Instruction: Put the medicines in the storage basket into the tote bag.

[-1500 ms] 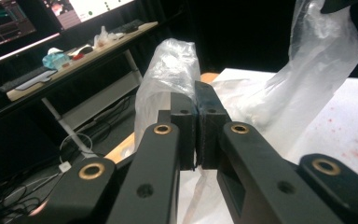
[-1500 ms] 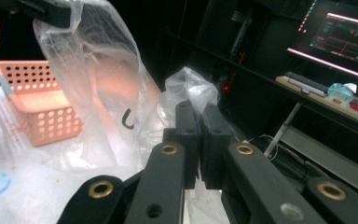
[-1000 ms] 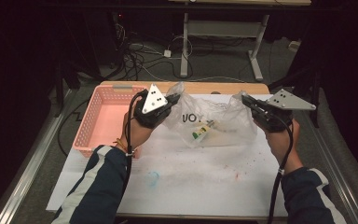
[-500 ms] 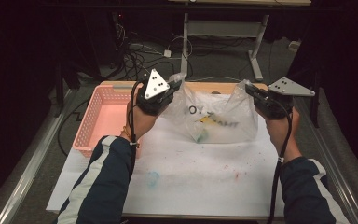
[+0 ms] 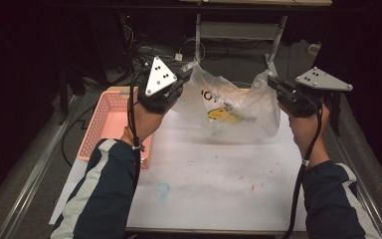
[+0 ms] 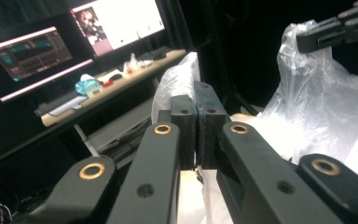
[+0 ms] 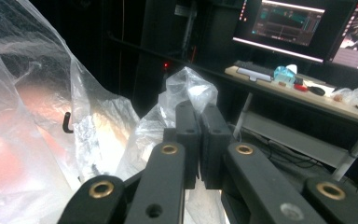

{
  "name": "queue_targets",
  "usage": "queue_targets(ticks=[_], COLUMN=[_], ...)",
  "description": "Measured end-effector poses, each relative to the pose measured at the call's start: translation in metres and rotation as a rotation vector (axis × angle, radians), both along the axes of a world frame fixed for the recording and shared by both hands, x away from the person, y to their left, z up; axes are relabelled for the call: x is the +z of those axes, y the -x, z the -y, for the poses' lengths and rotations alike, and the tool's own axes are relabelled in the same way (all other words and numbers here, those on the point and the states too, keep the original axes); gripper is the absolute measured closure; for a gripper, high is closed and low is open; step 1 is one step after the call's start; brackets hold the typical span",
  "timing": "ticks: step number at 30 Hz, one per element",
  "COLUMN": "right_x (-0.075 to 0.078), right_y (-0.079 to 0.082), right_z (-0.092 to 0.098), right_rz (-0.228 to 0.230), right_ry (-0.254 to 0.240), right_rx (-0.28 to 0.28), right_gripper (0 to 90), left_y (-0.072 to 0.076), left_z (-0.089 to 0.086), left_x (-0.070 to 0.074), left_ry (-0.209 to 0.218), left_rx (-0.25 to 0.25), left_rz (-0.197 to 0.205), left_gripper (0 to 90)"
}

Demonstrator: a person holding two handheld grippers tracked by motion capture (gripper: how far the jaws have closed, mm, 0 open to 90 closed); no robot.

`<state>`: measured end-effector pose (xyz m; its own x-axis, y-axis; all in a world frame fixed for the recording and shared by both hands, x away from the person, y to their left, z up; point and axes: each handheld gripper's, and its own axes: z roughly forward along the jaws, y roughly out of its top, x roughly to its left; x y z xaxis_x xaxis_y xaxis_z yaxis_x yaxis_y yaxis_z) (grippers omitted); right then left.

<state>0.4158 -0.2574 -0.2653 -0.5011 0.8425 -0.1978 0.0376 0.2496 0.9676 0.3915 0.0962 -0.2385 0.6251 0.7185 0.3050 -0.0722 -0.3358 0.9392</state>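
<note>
A clear plastic bag (image 5: 231, 112) with black letters and small yellow items inside hangs between my two grippers above the white table (image 5: 214, 184). My left gripper (image 5: 186, 71) is shut on the bag's left top corner; in the left gripper view the plastic bag (image 6: 326, 102) bunches past the shut jaws of the left gripper (image 6: 196, 126). My right gripper (image 5: 270, 79) is shut on the bag's right top corner, and in the right gripper view the bag's film (image 7: 37, 107) spreads left of the right gripper (image 7: 198, 135). The bag's bottom rests near the table top.
A pink plastic basket (image 5: 108, 122) stands at the table's left edge, beside my left forearm. Desks with lit monitors (image 6: 116, 21) stand beyond the table, and cables lie on the dark floor behind it. Faint colour stains (image 5: 163, 189) mark the table sheet.
Both grippers have risen and pulled apart with the bag's corners, lifting the bag from lying flat on the table to hanging stretched between them.
</note>
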Motion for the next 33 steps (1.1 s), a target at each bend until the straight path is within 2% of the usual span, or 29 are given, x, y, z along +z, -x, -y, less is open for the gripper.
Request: queue_targets(ticks=[5,7,13,15,17,21,23,27,30,33], right_x=[0.014,0.017,0.012,0.010,0.008,0.014,0.020,0.029,0.028,0.023], right_y=[-0.004,-0.007,-0.022,-0.027,-0.030,-0.024,-0.018,-0.008,-0.007,-0.012], right_z=[-0.001,-0.003,-0.009,-0.008,-0.006,0.000,0.000,-0.006,-0.011,-0.011], right_rz=[0.005,0.006,-0.019,-0.032,-0.037,-0.027,-0.007,0.015,0.018,0.003], right_ry=[-0.024,-0.016,-0.004,0.005,-0.004,-0.027,-0.035,-0.025,-0.009,0.000], right_rx=[-0.001,-0.007,-0.032,-0.044,-0.053,-0.045,-0.035,-0.012,-0.010,-0.023], right_gripper=[89.0,89.0,89.0,89.1,89.4,89.6,89.8,89.8,89.8,89.8], left_y=[0.001,0.000,-0.018,-0.024,-0.027,-0.022,-0.018,-0.012,-0.013,-0.020], left_z=[0.001,0.004,0.016,0.018,0.020,0.017,0.017,0.019,0.022,0.022], left_x=[0.012,0.014,0.001,-0.003,-0.006,-0.001,0.003,0.007,0.003,-0.005], left_ry=[0.026,0.027,0.017,0.010,0.012,0.027,0.034,0.035,0.015,0.006], left_rx=[0.003,0.000,0.014,0.013,0.007,-0.005,-0.013,-0.021,-0.006,0.005], left_rz=[0.018,0.029,0.000,-0.017,-0.021,-0.003,0.005,0.014,0.014,-0.006], left_gripper=[85.8,85.7,85.3,81.7,83.7,86.2,86.2,86.2,85.9,85.8])
